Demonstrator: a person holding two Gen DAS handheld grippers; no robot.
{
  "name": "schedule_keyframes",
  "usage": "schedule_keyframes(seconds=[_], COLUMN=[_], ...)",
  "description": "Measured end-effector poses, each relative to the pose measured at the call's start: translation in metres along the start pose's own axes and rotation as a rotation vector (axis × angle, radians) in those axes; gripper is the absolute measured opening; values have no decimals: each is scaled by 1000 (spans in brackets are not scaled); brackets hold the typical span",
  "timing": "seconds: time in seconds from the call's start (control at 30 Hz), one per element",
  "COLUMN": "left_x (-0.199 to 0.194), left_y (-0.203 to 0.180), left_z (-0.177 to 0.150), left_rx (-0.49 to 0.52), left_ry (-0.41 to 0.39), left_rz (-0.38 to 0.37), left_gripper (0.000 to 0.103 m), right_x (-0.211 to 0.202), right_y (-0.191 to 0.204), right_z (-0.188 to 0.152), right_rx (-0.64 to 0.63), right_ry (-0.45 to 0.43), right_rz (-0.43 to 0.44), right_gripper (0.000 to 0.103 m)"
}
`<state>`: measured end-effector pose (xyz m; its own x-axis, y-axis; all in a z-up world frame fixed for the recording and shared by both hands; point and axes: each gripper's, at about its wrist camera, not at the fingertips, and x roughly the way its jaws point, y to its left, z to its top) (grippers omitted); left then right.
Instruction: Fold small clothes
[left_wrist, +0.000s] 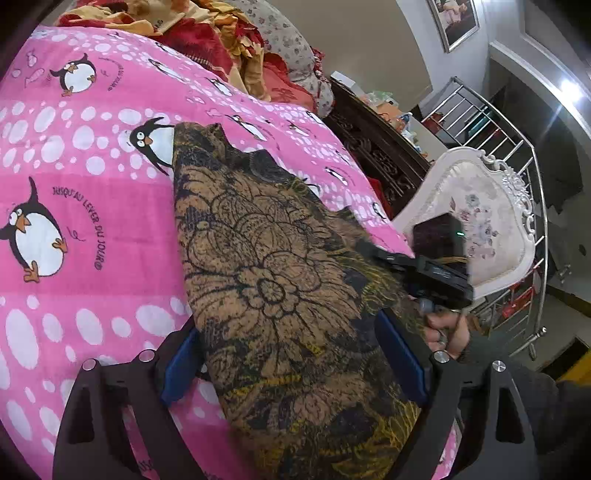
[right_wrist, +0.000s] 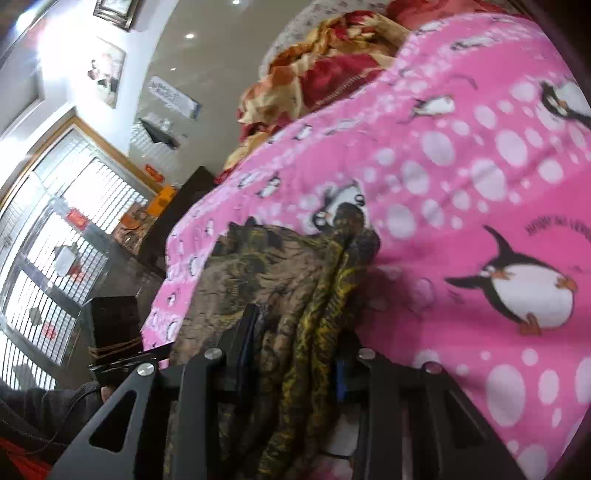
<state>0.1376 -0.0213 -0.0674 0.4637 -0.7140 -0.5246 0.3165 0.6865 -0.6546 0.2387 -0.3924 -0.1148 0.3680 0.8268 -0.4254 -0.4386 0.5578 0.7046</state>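
Note:
A small brown garment with a black flower print (left_wrist: 269, 280) lies on the pink penguin blanket (left_wrist: 92, 206). My left gripper (left_wrist: 291, 362) has its blue pads on either side of the garment's near end, with cloth bunched between them. The right gripper also shows in the left wrist view (left_wrist: 424, 273), at the garment's right edge, with a hand behind it. In the right wrist view my right gripper (right_wrist: 295, 354) has its fingers closed on bunched folds of the same garment (right_wrist: 280, 266), lifted off the blanket (right_wrist: 461, 206).
A red and gold quilt (left_wrist: 207, 33) is piled at the bed's far end. A white upholstered chair (left_wrist: 480, 221) and a metal rack (left_wrist: 517, 155) stand beside the bed. A dark carved bed frame (left_wrist: 373, 147) runs along the edge.

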Motion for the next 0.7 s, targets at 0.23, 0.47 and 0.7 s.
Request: schedule_keyframes(seconds=[0.23, 0.47, 0.7], left_x=[-6, -9, -66], left_y=[35, 41, 41], left_z=[8, 5, 13], left_rx=[-214, -309, -234], left_ry=[-27, -47, -103], left_rz=[-32, -2, -8], left_gripper=[10, 0, 0], right_x=[5, 4, 11], right_y=[-11, 3, 72], right_z=[0, -1, 9], right_rx=[52, 30, -34], right_ry=[21, 38, -31], right_rz=[-5, -93, -89], right_gripper=[29, 24, 18])
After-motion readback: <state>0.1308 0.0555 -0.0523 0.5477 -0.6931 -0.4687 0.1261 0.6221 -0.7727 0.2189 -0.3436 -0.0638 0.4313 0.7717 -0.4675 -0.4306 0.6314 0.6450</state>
